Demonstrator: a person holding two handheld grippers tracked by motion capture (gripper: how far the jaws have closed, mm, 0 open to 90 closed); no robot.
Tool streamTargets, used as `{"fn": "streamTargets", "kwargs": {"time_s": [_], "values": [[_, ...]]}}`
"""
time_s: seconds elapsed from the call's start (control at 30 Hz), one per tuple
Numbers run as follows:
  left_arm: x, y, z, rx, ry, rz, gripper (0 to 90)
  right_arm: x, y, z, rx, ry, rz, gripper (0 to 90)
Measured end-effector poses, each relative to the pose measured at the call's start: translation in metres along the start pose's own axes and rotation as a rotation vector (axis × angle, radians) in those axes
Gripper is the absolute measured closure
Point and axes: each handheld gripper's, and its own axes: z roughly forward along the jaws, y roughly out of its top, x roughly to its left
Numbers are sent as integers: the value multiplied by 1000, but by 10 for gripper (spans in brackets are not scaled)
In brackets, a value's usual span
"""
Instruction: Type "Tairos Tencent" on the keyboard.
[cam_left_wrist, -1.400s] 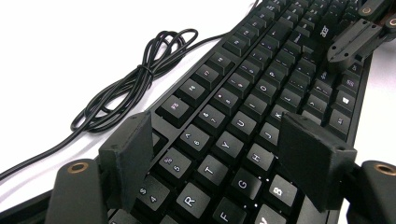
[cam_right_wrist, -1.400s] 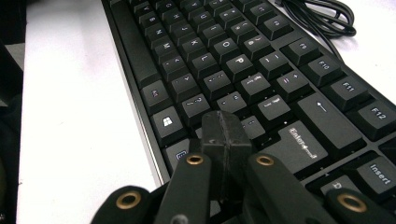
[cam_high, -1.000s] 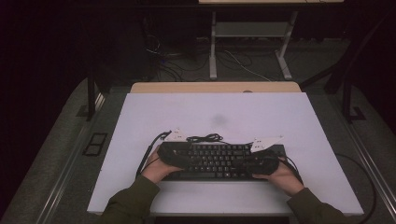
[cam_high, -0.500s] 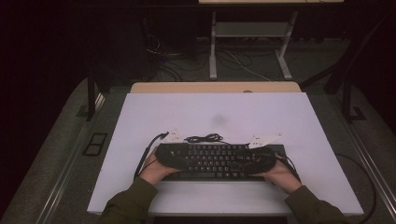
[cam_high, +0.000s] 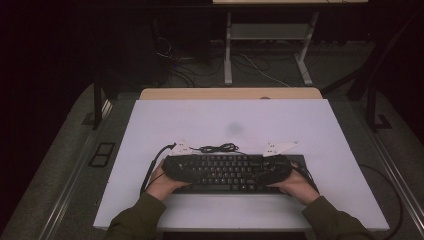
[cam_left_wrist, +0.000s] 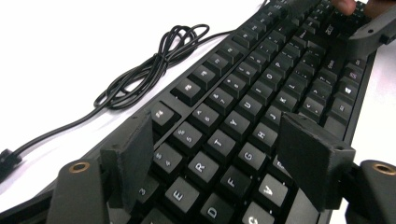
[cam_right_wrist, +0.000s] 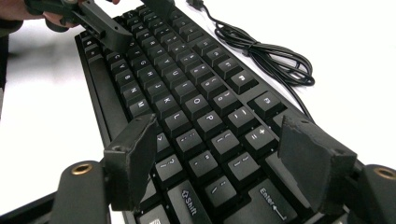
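Black keyboard lying flat across the lower middle of the high view, on the white table, long side running left to right. Left gripper poised over the keyboard's left end, jaws spread wide with keys plainly visible between them, nothing clamped; right gripper likewise over the right end near the Enter and Shift keys, jaws apart and holding nothing. Hard to tell whether either set of jaws touches the keycaps or just hangs above them. Keyboard's cable coiled loosely on the table just behind the top edge, upper left of the left gripper view, upper right of the right gripper view. Judged step: both ends being approached for a two-handed grasp or shift of the keyboard. Next move probably calls for bringing each pair of jaws around the keyboard's front and back edges, closing evenly on both ends together, and minding the cable so no snag or drag on lifting.
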Motion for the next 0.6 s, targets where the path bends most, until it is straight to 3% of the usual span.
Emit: {"fn": "streamTargets", "kwargs": {"time_s": [0.33, 0.6], "values": [[1, -7, -9, -11, 27, -7, 394, 0, 7, 8, -8, 19, -11, 274], [4, -10, -15, -21, 40, -30, 597, 1, 10, 13, -7, 33, -18, 274]]}}
